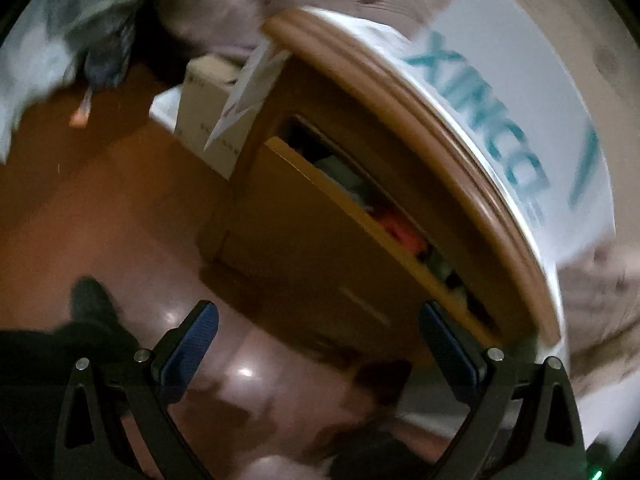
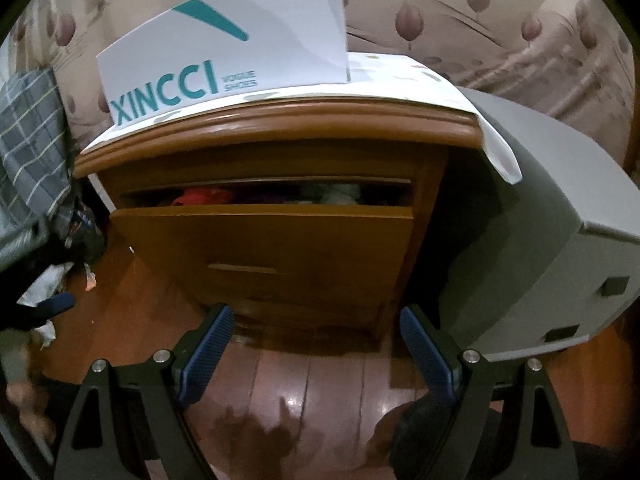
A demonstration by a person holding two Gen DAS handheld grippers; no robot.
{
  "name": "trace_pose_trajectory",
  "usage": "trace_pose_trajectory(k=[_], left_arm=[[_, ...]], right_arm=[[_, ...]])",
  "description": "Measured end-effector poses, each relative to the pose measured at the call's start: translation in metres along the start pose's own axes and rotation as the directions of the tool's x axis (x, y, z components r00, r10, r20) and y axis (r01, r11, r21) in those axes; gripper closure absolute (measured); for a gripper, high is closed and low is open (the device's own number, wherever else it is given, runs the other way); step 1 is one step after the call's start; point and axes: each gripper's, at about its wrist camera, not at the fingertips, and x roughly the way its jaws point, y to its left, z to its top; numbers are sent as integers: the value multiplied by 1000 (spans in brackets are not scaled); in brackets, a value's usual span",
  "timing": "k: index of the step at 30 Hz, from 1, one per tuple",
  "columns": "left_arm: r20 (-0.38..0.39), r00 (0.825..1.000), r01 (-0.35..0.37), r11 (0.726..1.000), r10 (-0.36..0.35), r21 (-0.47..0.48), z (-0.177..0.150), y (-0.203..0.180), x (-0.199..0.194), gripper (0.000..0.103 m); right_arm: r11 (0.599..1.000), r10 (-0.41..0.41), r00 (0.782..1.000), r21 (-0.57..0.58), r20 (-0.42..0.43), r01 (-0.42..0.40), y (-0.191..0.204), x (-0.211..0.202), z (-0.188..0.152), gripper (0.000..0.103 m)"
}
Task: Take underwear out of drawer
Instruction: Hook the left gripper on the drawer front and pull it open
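Observation:
A wooden nightstand has its top drawer (image 2: 264,236) pulled partly out. Bunched clothing lies inside: a red piece (image 2: 200,197), dark pieces and a pale greenish piece (image 2: 340,194). The left wrist view is tilted and blurred; it shows the same drawer (image 1: 320,232) with a red piece (image 1: 402,228) inside. My right gripper (image 2: 316,344) is open and empty, low in front of the drawer front. My left gripper (image 1: 318,344) is open and empty, above the floor short of the nightstand.
A white XINCCI shoe box (image 2: 224,52) stands on the nightstand top. A grey box-like object (image 2: 540,240) is to the right. Plaid fabric (image 2: 28,128) and litter lie left. Boxes (image 1: 204,104) sit beside the nightstand. The floor (image 2: 312,392) is glossy wood.

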Motion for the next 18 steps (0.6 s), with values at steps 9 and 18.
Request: trace_pose_trajectory(k=[9,18], left_arm=[[-3,999,36,979,-38,-202,38,10,48,4],[-38,997,55,941,-72,-334,45,27,83,4]], right_arm=[[996,35,998,83,-46,-31,-14,6,2,15],[995,64,995,79,-74,-58,-9,9,2,15]])
